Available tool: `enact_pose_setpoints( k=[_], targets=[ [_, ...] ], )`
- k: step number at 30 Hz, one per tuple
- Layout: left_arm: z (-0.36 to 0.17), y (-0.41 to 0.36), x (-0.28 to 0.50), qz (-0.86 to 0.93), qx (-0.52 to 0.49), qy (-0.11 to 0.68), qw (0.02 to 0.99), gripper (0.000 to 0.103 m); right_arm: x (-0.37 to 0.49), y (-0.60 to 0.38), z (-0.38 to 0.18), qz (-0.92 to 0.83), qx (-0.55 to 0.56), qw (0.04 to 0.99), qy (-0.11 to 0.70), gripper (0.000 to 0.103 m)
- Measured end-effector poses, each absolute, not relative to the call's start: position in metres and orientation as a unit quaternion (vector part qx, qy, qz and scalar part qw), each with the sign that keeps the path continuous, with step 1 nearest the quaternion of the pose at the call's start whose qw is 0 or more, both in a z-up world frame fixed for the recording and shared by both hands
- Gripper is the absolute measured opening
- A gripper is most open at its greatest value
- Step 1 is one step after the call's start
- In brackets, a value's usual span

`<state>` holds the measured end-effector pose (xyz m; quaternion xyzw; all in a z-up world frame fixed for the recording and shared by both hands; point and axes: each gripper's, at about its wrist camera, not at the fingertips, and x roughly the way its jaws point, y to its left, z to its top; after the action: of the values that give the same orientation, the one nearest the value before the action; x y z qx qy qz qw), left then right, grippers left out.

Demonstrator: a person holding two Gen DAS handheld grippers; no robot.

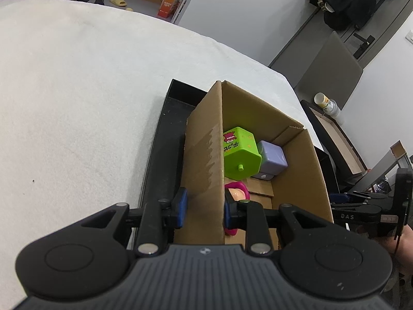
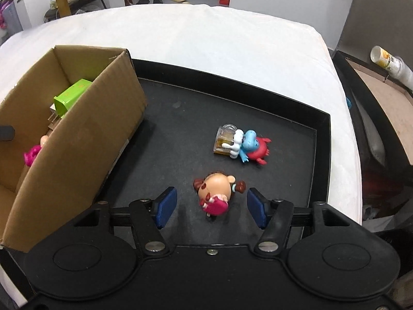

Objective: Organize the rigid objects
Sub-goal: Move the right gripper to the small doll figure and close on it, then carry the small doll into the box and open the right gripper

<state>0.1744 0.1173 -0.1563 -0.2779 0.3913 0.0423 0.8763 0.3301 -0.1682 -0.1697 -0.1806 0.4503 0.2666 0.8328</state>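
Cardboard box point(image 1: 204, 160) wall pinched by left gripper point(image 1: 202, 208) — "DAS" on right gripper point(image 1: 361, 209).

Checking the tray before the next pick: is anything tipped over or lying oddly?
Yes. On the black tray, the doll lies on its side between the open right gripper fingers. Farther off, the blue-and-red figure lies toppled against a small glass bottle, also on its side.

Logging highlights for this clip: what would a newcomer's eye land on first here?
Probably the doll figure lying on the black tray, framed between the open right tool. Next, the cardboard box holding a bright green toy, its side wall straddled by the left tool.
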Motion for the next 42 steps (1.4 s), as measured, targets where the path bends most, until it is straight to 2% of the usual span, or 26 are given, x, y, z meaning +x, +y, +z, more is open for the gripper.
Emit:
enact_pose_setpoints(
  k=[1,3,4,5,42],
  targets=[
    [-0.156,0.118,0.175,0.042,-0.279,0.391,0.876,0.026,0.331,-0.168,-0.17,0.264,-0.181,0.832,0.453,0.058],
    [-0.157,0.119,0.175,0.041,-0.281,0.392,0.875,0.026,0.332,-0.167,-0.172,0.263,-0.188,0.83,0.454,0.039],
    [-0.157,0.119,0.175,0.041,-0.281,0.392,0.875,0.026,0.332,-0.167,-0.172,0.267,-0.186,0.829,0.455,0.038],
    [-0.157,0.118,0.175,0.041,-0.281,0.392,0.875,0.026,0.331,-0.166,-0.171,0.272,-0.185,0.827,0.456,0.028],
    [-0.158,0.121,0.173,0.031,-0.286,0.39,0.875,0.027,0.291,-0.094,-0.074,0.34,-0.189,0.847,0.363,0.027]
  ],
)
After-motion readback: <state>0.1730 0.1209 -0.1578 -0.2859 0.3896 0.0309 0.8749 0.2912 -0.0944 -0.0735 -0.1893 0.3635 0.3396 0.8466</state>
